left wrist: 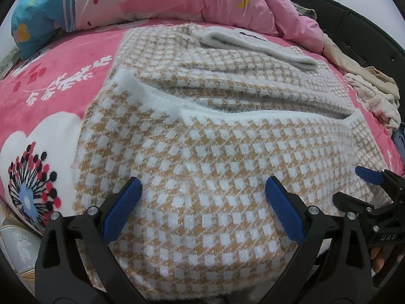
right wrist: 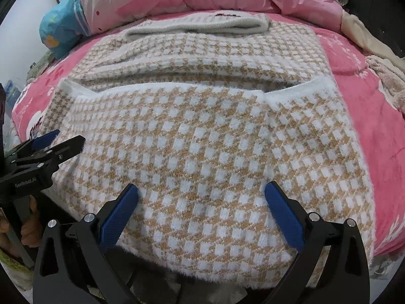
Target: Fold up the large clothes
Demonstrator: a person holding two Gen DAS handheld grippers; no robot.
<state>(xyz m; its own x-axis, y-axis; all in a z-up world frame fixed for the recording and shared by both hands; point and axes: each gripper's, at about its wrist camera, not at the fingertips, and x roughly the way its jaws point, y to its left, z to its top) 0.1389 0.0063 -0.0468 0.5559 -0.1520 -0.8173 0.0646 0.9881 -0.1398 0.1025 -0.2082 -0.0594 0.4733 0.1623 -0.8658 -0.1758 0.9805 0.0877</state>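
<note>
The checked sweater (left wrist: pixel 202 167) is being shown spread on the pink bed (left wrist: pixel 63 58), its sleeves already folded across the body. Both the left tool (left wrist: pixel 202 190) and the right tool (right wrist: pixel 201 197) are being held wide open above the near hem, with nothing gripped. If only the top layer is being pinched, the fuzzy knit may be dragged and the folded sleeves pulled loose. The hem's near edge is being cut off behind the tools, so layer count cannot be told.

sweater (left wrist: pixel 202 157) — tan-and-white checked knit | lower half folded up | flat on bed
</note>
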